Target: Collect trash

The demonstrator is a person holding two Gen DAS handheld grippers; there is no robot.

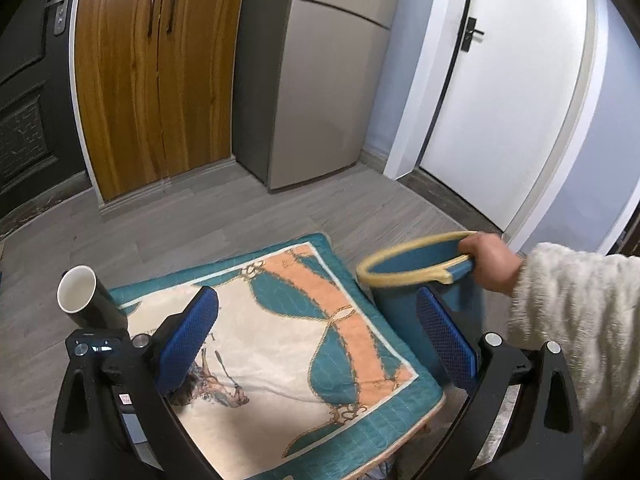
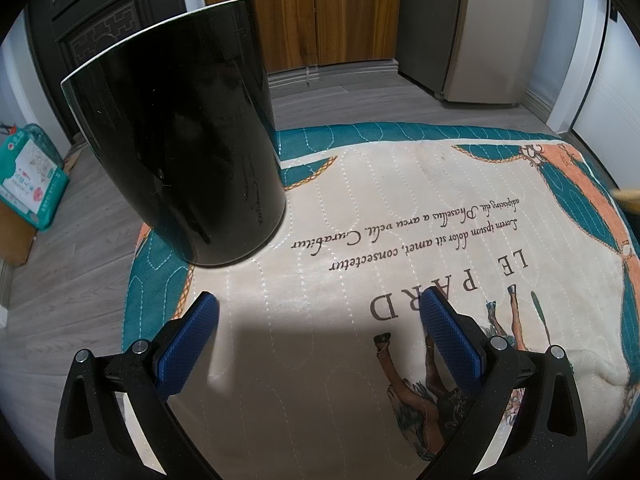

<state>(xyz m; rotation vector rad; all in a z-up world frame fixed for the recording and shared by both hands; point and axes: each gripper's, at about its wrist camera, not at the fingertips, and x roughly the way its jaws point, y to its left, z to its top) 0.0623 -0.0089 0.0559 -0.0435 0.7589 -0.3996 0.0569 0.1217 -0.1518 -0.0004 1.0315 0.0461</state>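
At the far left of the left wrist view a tall black cup with a white inside stands at the corner of a quilted teal, cream and orange mat spread over a raised surface; in the right wrist view the same cup looms close and upright on the mat's corner, ahead and to the left of the fingers. The cup looks to be the piece of trash at hand, though I cannot tell whether anything is in it. The right gripper hangs over the printed cream field with its blue pads spread wide and nothing between them. The left gripper is likewise spread wide and empty, poised above the middle of the mat. To the right, a bare hand in a fluffy cream sleeve grips the tan rim of a blue plastic bin, which sits just beside the mat's right edge. The risks, as I judge them: the cup stands near the mat's edge, so a pad brushing its glossy wall before both sides close could tip it off onto the grey wood-look floor; a grip taken high near the rim could let it swing and slip; and the bin is well apart from the cup, so a loose hold may fail on the way across.
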